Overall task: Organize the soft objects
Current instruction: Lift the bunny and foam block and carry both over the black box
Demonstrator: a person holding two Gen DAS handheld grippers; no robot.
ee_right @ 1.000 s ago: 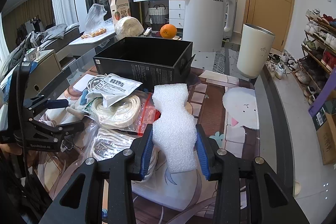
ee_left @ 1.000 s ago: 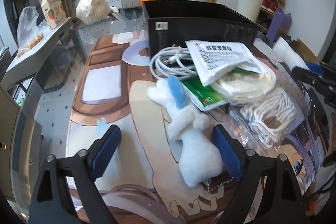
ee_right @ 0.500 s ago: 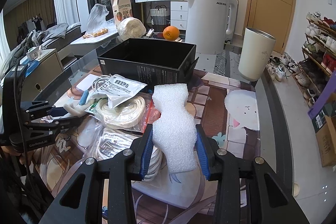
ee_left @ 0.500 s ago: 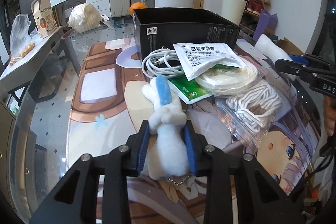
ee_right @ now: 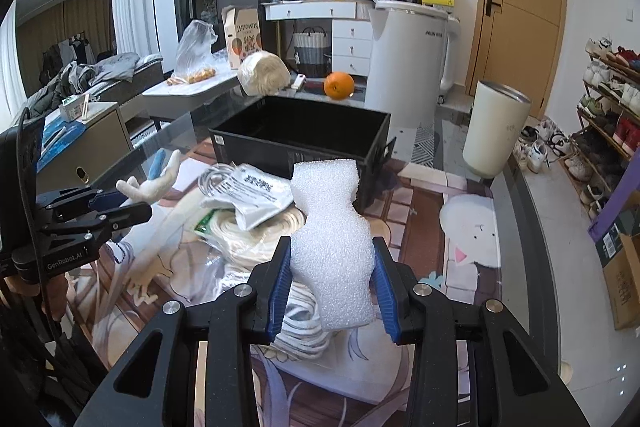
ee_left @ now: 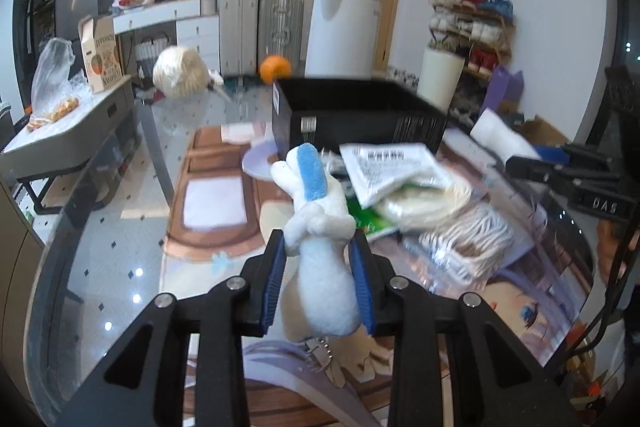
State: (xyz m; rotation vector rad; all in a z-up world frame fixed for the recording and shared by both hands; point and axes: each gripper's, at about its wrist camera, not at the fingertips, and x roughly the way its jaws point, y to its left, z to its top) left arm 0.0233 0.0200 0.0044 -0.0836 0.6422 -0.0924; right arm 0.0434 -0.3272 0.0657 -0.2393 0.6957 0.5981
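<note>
Right now both tools are loaded. Nearest in the left wrist view, the left gripper [ee_left: 318, 281] is clamped on the white plush toy [ee_left: 320, 247], its blue pads pressing the body at mid-length; the toy's long axis runs straight ahead along the fingers, blue-striped ear end forward, and it appears lifted off the table [ee_left: 120, 247]. In the right wrist view the right gripper [ee_right: 332, 285] is closed on the white foam piece [ee_right: 334, 239], which stands upright between the pads with its wider top pointing forward.

Between the two lies the heap of bagged rope coils [ee_right: 248, 231] and a printed pouch [ee_right: 250, 193], near the middle of the table. Beyond that heap, toward the table's far edge, sits the open black box [ee_right: 300, 143], apparently empty.

For each gripper the box lies ahead and beyond the heap. The foam looks nearer to it, almost in line with its near right corner; the plush has the heap partly in its path.
</note>
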